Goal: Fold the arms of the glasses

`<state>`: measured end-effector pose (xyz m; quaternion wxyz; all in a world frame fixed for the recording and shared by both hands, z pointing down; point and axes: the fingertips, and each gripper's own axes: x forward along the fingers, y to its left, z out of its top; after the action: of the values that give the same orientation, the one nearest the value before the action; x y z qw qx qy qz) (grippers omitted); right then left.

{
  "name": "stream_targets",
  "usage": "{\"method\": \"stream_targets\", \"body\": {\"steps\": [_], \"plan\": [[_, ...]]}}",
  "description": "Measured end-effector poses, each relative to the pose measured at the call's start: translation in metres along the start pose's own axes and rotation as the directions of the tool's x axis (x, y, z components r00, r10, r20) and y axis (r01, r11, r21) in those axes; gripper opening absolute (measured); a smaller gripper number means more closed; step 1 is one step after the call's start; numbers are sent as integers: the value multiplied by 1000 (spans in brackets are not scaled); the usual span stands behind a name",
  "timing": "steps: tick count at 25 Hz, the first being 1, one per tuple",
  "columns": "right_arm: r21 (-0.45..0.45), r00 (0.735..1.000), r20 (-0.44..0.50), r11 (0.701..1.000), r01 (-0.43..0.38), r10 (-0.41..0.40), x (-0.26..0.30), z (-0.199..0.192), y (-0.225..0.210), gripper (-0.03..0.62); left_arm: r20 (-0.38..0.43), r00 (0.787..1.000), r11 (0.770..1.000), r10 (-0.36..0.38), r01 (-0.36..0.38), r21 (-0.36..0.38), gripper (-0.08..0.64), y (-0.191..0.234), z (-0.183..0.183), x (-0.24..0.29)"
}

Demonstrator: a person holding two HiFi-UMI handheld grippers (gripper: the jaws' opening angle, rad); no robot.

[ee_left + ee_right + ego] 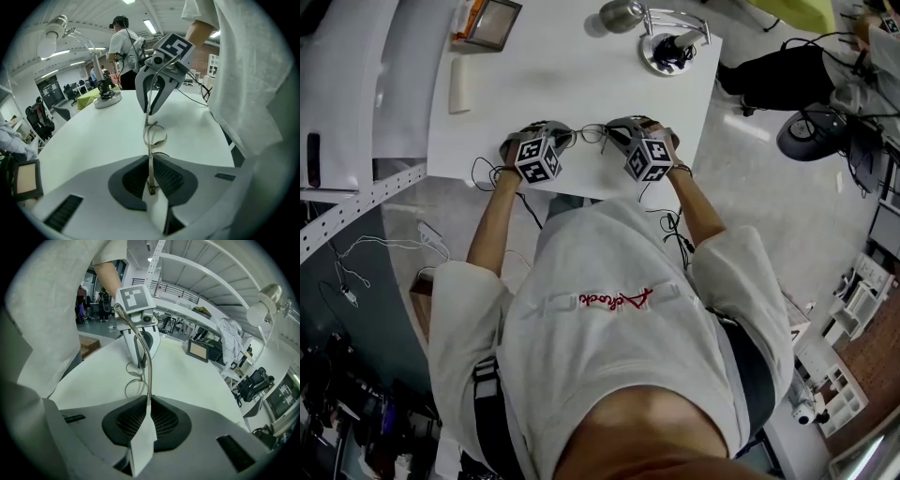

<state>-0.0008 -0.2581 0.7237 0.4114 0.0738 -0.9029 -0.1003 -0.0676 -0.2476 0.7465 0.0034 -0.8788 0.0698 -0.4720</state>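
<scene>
Thin metal-framed glasses (589, 134) hang just above the white table (581, 75) near its front edge, stretched between both grippers. My left gripper (546, 141) is shut on one end of them; in the left gripper view the metal bar (150, 161) is pinched between the pads and a lens rim (155, 135) shows beyond. My right gripper (628, 138) is shut on the other end, with a thin curved arm (149, 366) rising out of its jaws. Each gripper faces the other: the right gripper (151, 111) and the left gripper (139, 364).
At the table's far side stand a desk lamp (661, 42) and a framed picture (492, 23); a white oblong block (460, 84) lies at the left. A shelf rail (356, 202) runs to the left of the table. Another person (123, 44) stands in the background.
</scene>
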Motion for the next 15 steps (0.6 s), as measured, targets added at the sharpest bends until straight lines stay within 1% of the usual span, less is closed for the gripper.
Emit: {"method": "stream_targets", "body": {"steps": [5,8,12,15], "plan": [[-4,1000,5,1000,-9,9,-1,4,-2,31,-7,1000,1000,-4,4,-13,57,2,-1,1],[-22,1000,6,1000,-22,22,-1,6,-2,31,-1,1000,1000,-8,8,-16,57,2,-2,2],[-50,997,5,996,-77,78,3,10,5,30,14,1000,1000,-7,7,-21,57,2,-1,3],[-55,994,5,993,-107,108,10,12,9,26,14,1000,1000,-9,9,-18,57,2,-2,3]]}}
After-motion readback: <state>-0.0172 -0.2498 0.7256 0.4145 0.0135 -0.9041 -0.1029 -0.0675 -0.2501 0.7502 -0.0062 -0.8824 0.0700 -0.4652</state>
